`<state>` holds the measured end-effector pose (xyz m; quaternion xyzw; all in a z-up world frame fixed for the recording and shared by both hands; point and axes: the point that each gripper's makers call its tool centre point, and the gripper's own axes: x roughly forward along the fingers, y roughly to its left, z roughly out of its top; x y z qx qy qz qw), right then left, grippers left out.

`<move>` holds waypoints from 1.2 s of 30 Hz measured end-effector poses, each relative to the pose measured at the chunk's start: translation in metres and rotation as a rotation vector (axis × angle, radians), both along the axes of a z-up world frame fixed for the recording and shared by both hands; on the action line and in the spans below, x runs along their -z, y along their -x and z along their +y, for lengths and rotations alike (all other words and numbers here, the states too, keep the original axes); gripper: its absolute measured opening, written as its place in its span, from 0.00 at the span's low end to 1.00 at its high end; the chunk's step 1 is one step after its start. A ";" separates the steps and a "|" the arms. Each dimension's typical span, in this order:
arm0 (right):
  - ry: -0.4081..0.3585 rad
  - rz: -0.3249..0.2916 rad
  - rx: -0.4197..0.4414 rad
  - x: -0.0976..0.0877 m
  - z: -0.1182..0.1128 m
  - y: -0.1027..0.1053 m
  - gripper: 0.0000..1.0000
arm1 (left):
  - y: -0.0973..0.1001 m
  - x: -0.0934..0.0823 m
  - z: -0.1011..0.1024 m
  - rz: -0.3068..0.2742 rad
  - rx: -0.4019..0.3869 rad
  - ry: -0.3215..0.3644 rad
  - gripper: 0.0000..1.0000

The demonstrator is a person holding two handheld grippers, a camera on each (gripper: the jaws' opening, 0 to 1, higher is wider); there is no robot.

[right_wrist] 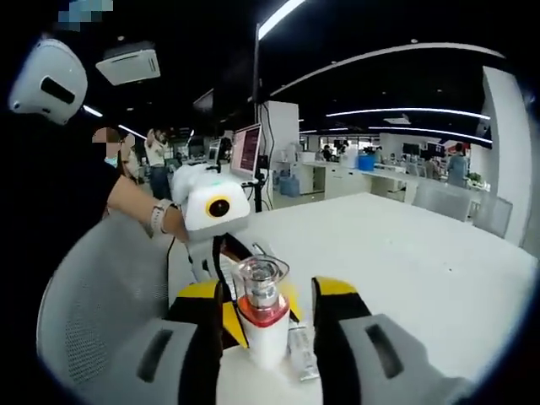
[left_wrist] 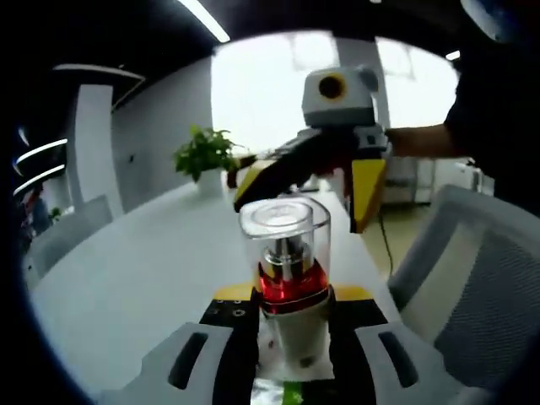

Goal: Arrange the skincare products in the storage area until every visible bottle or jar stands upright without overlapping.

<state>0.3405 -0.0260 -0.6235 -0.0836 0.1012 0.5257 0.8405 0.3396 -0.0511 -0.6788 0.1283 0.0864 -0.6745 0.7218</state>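
Above the long white table [left_wrist: 126, 278], the left gripper [left_wrist: 291, 316] clamps the white base of an upright pump bottle with red band and clear plastic cap [left_wrist: 287, 270], while the right gripper [right_wrist: 268, 325] hangs wide-jawed around it.

A long white tabletop [left_wrist: 143, 270] carries a pump bottle [left_wrist: 291, 287] with a clear cap and red band, standing upright near one edge. A potted green plant [left_wrist: 205, 156] sits toward the far end. A small clear item [right_wrist: 301, 350] lies beside the bottle.
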 end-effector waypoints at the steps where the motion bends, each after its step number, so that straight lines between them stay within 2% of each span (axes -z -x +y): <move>1: 0.000 0.002 -0.001 0.001 0.001 -0.001 0.41 | 0.000 0.000 0.000 0.001 0.003 0.003 0.27; 11: -0.084 0.024 -0.043 -0.003 0.015 -0.005 0.35 | 0.002 -0.001 -0.003 -0.001 0.044 0.021 0.28; 17: -0.075 0.025 -0.085 -0.001 0.021 -0.002 0.32 | 0.002 -0.001 -0.002 -0.005 0.054 0.024 0.28; 21: -0.074 0.014 -0.084 -0.001 0.019 -0.002 0.31 | 0.002 -0.001 -0.003 -0.010 0.052 0.023 0.28; 28: -0.061 0.010 -0.063 -0.001 0.019 -0.003 0.29 | 0.002 0.000 -0.002 -0.010 0.039 0.014 0.28; 30: -0.069 0.026 -0.039 -0.001 0.018 -0.005 0.29 | 0.000 0.000 -0.001 -0.010 0.015 0.005 0.28; 32: -0.065 0.028 -0.030 -0.001 0.017 -0.006 0.29 | 0.001 0.002 0.001 -0.039 0.004 -0.017 0.28; 36: -0.057 0.053 0.015 0.000 0.017 -0.011 0.29 | 0.003 0.006 0.008 -0.022 -0.008 -0.052 0.35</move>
